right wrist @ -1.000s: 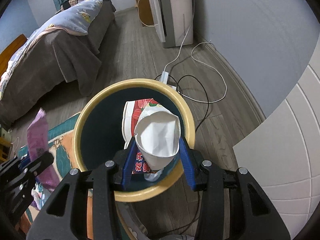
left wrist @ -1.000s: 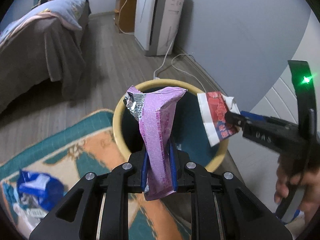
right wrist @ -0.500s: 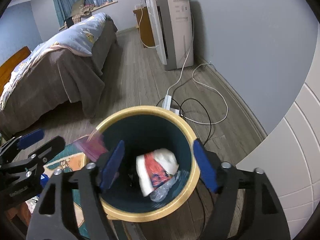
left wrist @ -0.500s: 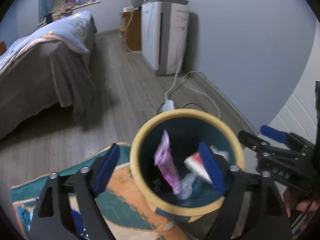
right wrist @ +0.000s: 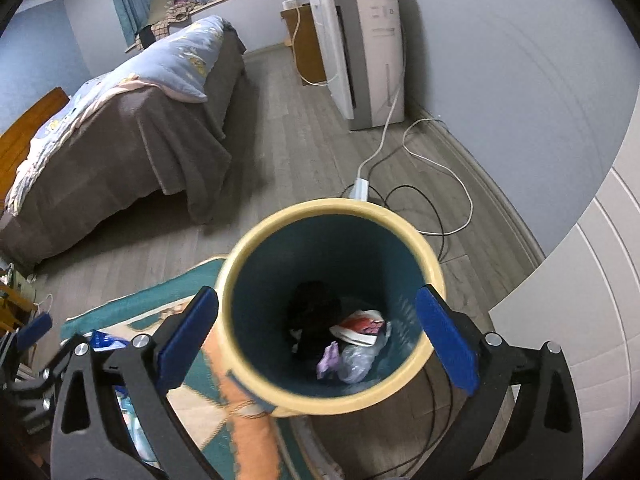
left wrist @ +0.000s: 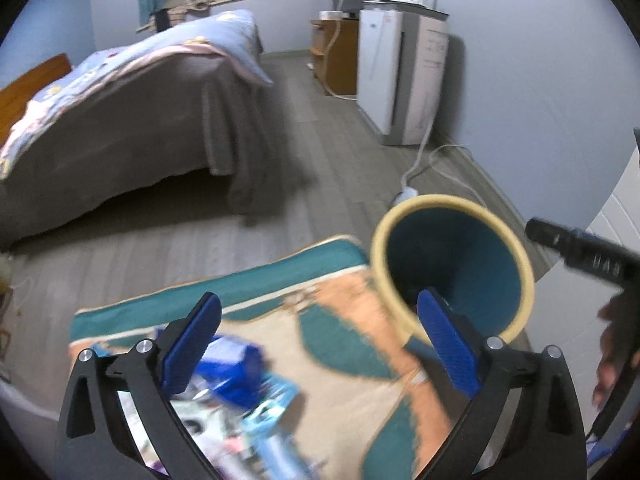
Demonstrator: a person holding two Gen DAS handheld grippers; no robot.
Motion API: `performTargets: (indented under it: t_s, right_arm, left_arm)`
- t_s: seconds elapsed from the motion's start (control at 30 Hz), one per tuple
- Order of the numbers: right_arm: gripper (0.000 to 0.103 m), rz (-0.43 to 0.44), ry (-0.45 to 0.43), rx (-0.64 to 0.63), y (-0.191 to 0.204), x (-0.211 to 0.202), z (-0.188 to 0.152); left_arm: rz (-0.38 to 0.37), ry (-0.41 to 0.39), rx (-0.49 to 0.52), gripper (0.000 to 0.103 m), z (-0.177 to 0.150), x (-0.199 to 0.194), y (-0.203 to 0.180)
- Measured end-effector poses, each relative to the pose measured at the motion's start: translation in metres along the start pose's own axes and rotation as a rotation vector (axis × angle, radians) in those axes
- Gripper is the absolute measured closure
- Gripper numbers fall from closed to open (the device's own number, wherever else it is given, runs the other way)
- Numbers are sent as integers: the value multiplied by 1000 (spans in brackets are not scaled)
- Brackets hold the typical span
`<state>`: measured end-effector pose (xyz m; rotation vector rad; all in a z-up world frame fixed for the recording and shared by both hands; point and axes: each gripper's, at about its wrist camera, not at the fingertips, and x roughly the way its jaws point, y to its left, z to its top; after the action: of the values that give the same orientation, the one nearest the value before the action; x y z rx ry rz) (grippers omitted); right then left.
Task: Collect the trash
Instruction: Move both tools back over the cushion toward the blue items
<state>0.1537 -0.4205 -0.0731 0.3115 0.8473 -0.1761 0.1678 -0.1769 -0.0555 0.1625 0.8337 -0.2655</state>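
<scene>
A round bin (right wrist: 332, 216) with a yellow rim and teal inside stands on the floor at the rug's edge; it also shows in the left wrist view (left wrist: 452, 208). Inside lie a red-and-white wrapper (right wrist: 360, 326), a purple wrapper (right wrist: 329, 362) and clear plastic (right wrist: 360, 356). My right gripper (right wrist: 316, 340) is open and empty above the bin. My left gripper (left wrist: 320, 344) is open and empty over the rug, left of the bin. Blue wrappers (left wrist: 236, 376) and other blurred trash lie on the rug below it.
A patterned teal and orange rug (left wrist: 340, 360) covers the floor. A bed (left wrist: 120, 112) with a brown cover stands at the left. A white appliance (right wrist: 360, 48) stands by the wall, with a power strip (right wrist: 360, 188) and cables behind the bin.
Both grippers opened and let their wrappers fall into the bin. The left gripper then swung left, away from the bin and over the rug; the right gripper rose a little.
</scene>
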Motion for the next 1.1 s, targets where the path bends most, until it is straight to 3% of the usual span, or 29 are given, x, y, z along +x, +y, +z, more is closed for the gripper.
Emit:
performTargets:
  t_s: [0.3,0.6,1.1]
  right_arm:
    - [6,-9,26,-88,69,-18,-23]
    - [6,70,110,-197,146,-17,-59]
    - [6,-51,154,-287,234,-11,-109]
  left_arm:
    - [103,3,-54,5,-46,-52,66]
    - [151,9,-187,5,-85,-71,127]
    - [316,55,-269,5,-126,-80,214]
